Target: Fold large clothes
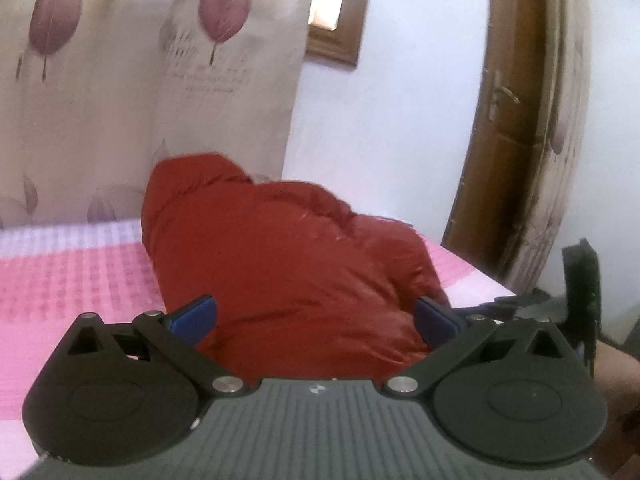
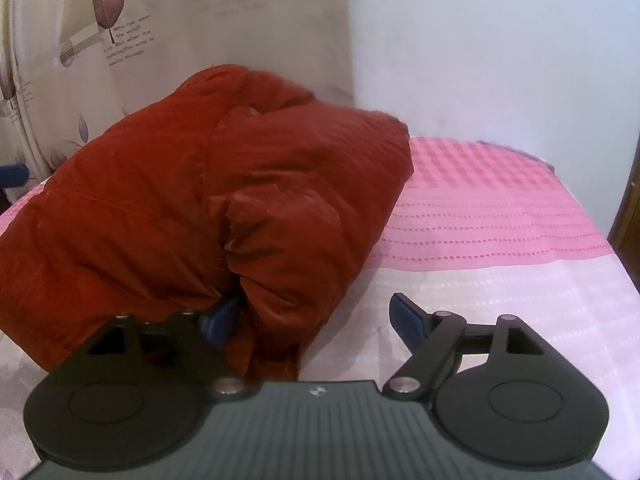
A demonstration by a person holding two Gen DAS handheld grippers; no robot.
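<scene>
A red puffy jacket (image 1: 280, 256) lies bunched in a mound on the pink and white bed cover (image 1: 60, 280). My left gripper (image 1: 316, 316) is open, its blue pads wide apart on either side of the jacket's near edge. In the right wrist view the jacket (image 2: 168, 208) fills the left half, folded over itself. My right gripper (image 2: 316, 320) is open; its left pad is tucked into a fold of the jacket and its right pad hangs over the bed cover (image 2: 500, 240). I cannot tell whether either gripper touches the cloth.
A leaf-print curtain (image 1: 120, 80) hangs behind the bed. A white wall (image 2: 480, 40) is at the back. A brown wooden door (image 1: 508, 120) stands at the right, beyond the bed's right edge. The other gripper's body (image 1: 580, 292) shows at the right edge.
</scene>
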